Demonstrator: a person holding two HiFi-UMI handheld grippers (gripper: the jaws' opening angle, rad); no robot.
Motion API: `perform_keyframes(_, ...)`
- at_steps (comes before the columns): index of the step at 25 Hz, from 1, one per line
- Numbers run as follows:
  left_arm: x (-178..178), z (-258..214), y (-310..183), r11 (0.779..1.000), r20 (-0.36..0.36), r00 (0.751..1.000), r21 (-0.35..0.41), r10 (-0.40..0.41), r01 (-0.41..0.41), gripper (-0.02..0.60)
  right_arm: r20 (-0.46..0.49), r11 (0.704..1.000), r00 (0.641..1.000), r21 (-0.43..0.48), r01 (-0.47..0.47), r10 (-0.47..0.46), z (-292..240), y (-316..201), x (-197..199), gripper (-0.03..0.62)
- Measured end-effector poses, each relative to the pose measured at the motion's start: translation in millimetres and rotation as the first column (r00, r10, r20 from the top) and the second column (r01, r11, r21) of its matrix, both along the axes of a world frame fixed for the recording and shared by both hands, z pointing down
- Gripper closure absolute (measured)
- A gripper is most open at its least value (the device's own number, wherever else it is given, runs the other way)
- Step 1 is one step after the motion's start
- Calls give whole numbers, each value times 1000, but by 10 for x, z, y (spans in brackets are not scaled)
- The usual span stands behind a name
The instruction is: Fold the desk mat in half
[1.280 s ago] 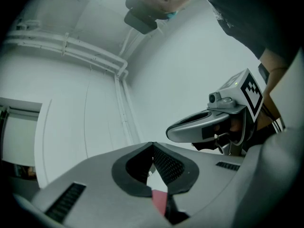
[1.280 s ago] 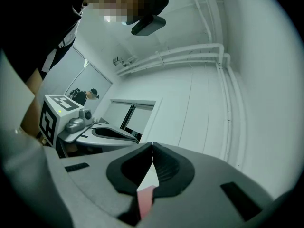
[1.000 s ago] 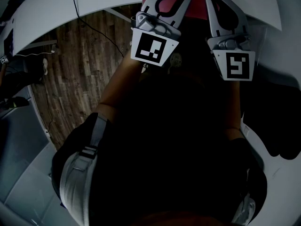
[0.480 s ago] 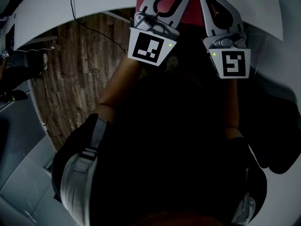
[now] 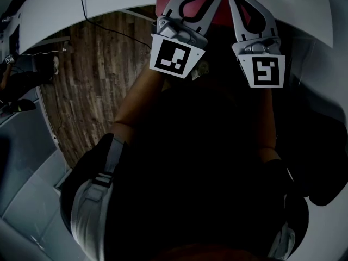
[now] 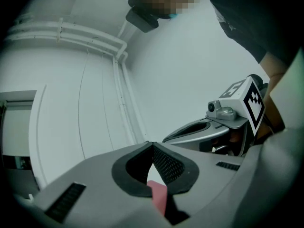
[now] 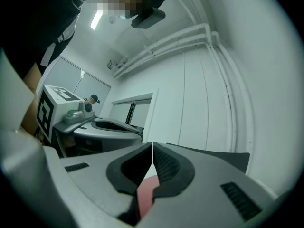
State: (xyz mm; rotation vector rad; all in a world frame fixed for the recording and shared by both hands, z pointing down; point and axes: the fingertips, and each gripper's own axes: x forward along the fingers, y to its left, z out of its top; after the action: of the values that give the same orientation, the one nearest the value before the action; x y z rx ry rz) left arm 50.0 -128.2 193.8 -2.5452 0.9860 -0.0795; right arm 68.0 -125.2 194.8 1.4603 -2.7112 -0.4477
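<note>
Red desk mat (image 6: 159,197), doubly clamped
It is pinched by left gripper (image 6: 153,145) and right gripper (image 7: 152,146); more is exposed beyond them than earlier.

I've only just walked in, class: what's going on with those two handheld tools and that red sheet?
A person holds a gripper in each hand, side by side near the edge of the white table. The left claw and the right claw are each shut on an edge of the thin red desk mat, and both point roughly level. Most of the mat is out of view, so how far the fold has got cannot be told.
</note>
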Motion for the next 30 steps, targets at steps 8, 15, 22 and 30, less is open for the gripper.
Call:
perform_keyframes(8, 15, 373, -77, 997, 15, 1000, -77, 4, -2, 569, 42, 997, 999, -72, -29, 32, 363, -65, 52, 565)
perform_keyframes(15, 27, 619, -229, 992, 23, 1000, -127, 2, 1, 569, 57, 989, 998, -142, -32, 40, 639, -188, 56, 563)
perform_keyframes(22, -42, 898, -314, 986, 26, 1000, -167, 6, -2, 569, 53, 984, 997, -173, -41, 51, 903, -281, -12, 564)
perform_keyframes(30, -115, 1271, -339, 975, 32, 999, -222, -1, 8, 569, 58, 969, 996, -243, -53, 70, 1273, -259, -42, 563)
